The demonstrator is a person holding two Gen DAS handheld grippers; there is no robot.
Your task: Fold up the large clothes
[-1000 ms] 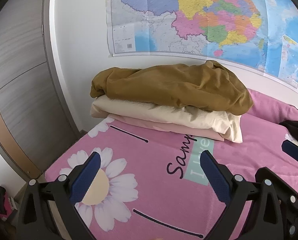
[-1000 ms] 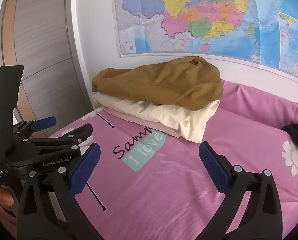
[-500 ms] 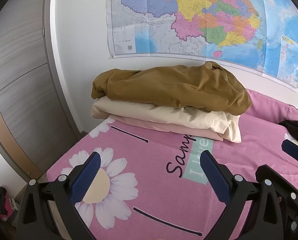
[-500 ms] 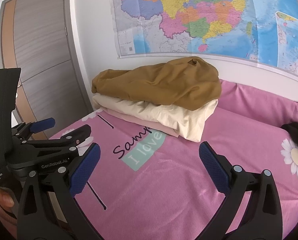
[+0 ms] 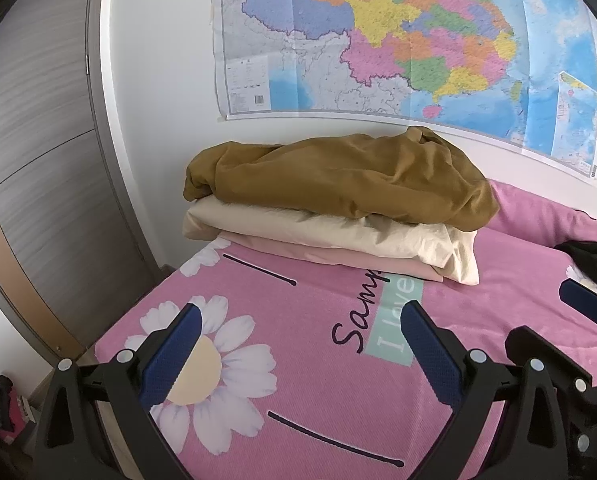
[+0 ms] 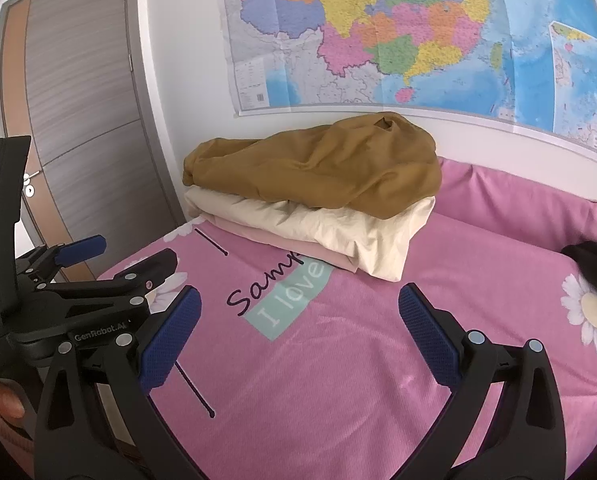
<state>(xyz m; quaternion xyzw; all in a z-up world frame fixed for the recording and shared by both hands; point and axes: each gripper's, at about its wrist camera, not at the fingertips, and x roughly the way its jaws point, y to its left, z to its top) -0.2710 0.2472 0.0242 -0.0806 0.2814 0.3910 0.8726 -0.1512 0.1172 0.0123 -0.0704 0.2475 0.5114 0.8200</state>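
Observation:
A stack of folded clothes lies at the far side of the pink bed: a mustard-brown garment (image 5: 338,176) (image 6: 318,164) on top, a cream one (image 5: 338,236) (image 6: 330,228) under it, a pale pink one (image 5: 318,254) at the bottom. A black garment (image 5: 590,256) (image 6: 594,264) lies crumpled at the right edge. My left gripper (image 5: 298,352) is open and empty above the near bedspread. My right gripper (image 6: 298,336) is open and empty too. The left gripper also shows in the right wrist view (image 6: 98,272).
The pink bedspread (image 5: 298,360) (image 6: 338,360) has daisy prints and lettering. A wall map (image 5: 398,40) hangs behind the stack. A grey wooden door (image 6: 82,120) stands at the left, beside the bed's edge.
Both grippers have drifted slightly; the stack sits a little lower and nearer in the left wrist view. Nothing was taken hold of or let go.

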